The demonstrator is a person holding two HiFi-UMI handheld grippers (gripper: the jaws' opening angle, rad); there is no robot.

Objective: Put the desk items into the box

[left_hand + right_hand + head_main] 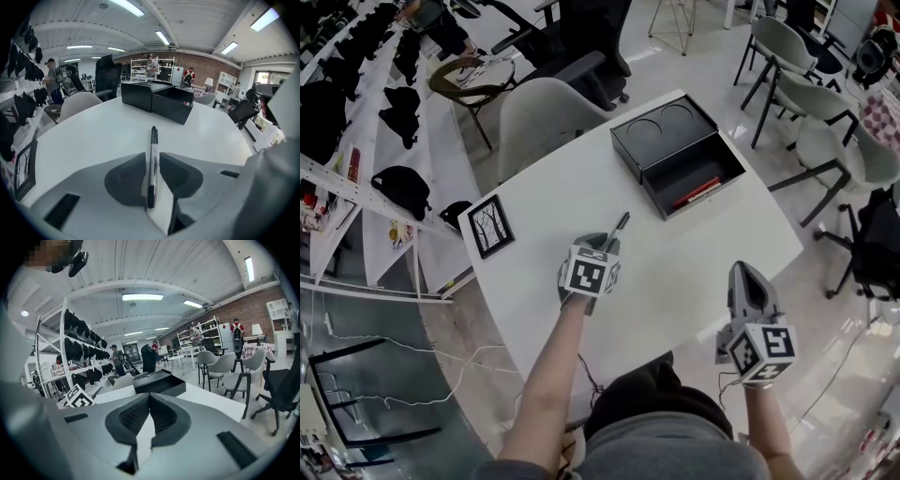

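A black marker [619, 228] lies on the white table [675, 272], pointing toward the open black box [689, 169] at the far side. My left gripper [607, 246] reaches down around it. In the left gripper view the marker [153, 140] lies lengthwise between the dark pads [126, 178], with thin slivers of gap on both sides, so the left gripper [152, 157] is open. The box [157, 98] stands beyond it. A red pen [698, 192] lies inside the box. My right gripper [742, 272] hovers at the near right edge, its jaws shut and empty [150, 399]; the box [159, 380] lies ahead of it.
A small framed picture [492, 226] lies on the table's left corner. The box's lid part with two round recesses [661, 131] adjoins the open tray. Grey chairs [544, 112] stand around the table, and shelves with black bags [398, 187] line the left side.
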